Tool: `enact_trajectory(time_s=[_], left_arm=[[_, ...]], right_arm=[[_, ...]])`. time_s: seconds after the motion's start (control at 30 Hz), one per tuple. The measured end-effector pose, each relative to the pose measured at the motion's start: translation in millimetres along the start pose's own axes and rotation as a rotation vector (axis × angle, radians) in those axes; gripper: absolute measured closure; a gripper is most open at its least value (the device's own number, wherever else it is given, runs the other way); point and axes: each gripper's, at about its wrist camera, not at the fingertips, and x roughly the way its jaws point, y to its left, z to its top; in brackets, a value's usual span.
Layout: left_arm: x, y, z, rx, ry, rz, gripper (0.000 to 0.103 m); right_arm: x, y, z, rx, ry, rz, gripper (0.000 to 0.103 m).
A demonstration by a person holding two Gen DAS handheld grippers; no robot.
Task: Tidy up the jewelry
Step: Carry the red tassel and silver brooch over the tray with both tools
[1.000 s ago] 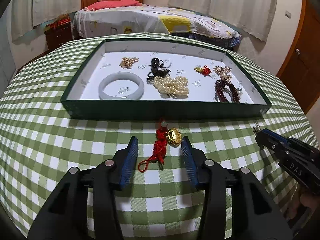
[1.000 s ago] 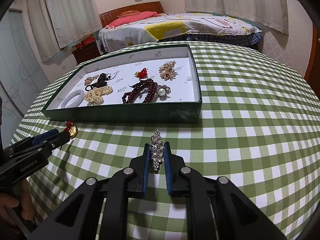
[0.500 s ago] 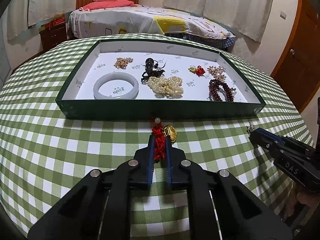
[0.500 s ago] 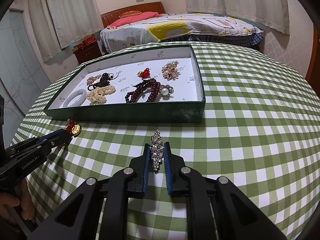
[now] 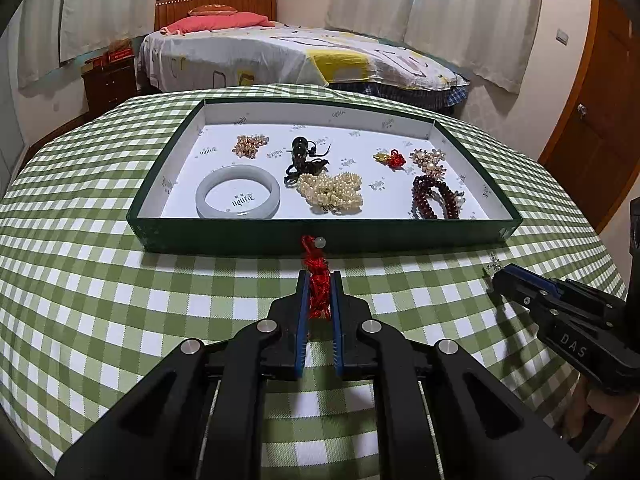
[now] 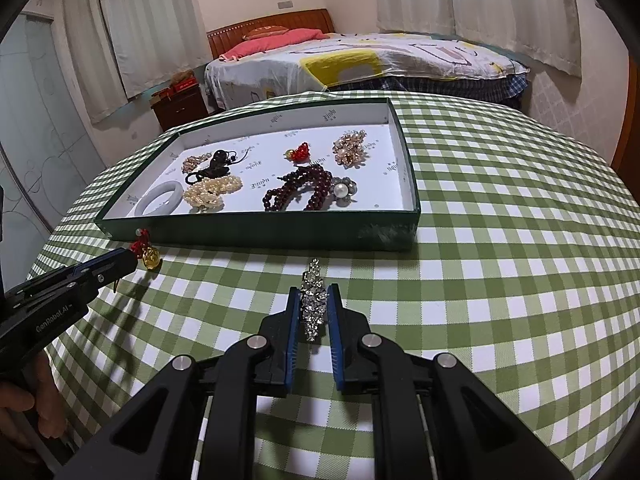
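Surface: round table, green-white checked cloth (image 5: 120, 300); bed (image 5: 300, 56) and curtains behind.
Writing: "GenRobot.AI" on left tool, "DAS" on right; tray liner print possibly a logo, unreadable.
Left gripper (image 5: 319, 280): clamped on red knotted cord charm (image 5: 318, 276), gold pendant hanging, just before tray (image 5: 400, 236).
Right gripper (image 6: 314, 294): clamped on spiky rhinestone brooch (image 6: 313, 300).
Tray contents: pale bangle (image 5: 238, 192), pearl cluster, dark red beads.

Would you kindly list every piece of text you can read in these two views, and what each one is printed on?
"DAS" on the right hand-held gripper, seen from the left wrist.
"GenRobot.AI" on the left hand-held gripper, seen from the right wrist.
Repeated small logo print on the tray lining: too small to read.
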Motion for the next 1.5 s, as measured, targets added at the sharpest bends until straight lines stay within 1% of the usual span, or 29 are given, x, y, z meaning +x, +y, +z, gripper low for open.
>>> enact_trajectory(time_s=[0.47, 0.8, 0.97, 1.23, 1.3, 1.5], left_arm=[[-22.6, 0.4, 7.1, -0.009, -0.055, 0.001, 0.093], [-48.4, -0.3, 27.7, -0.014, -0.13, -0.002, 0.093], [-54.7, -1.7, 41.4, -0.008, -0.161, -0.007, 0.093], [-51.1, -11.8, 76.0, 0.02, -0.219, -0.013, 0.093], [-46.3, -14.7, 86.9, 0.031, -0.239, -0.009, 0.093], [-22.4, -15.0, 116.0, 0.036, -0.255, 0.002, 0.093]], right_arm=[[-19.1, 9.7, 5.3, -0.026, -0.037, 0.001, 0.089], [-35.7, 19.4, 23.2, -0.042, -0.095, 0.01, 0.089], [-39.8, 24.8, 40.3, -0.057, -0.128, 0.014, 0.089], [-35.8, 31.9, 79.3, -0.083, -0.194, 0.016, 0.089], [-31.6, 32.8, 91.7, -0.087, -0.208, 0.018, 0.089], [-15.5, 35.1, 122.6, -0.099, -0.234, 0.027, 0.089]])
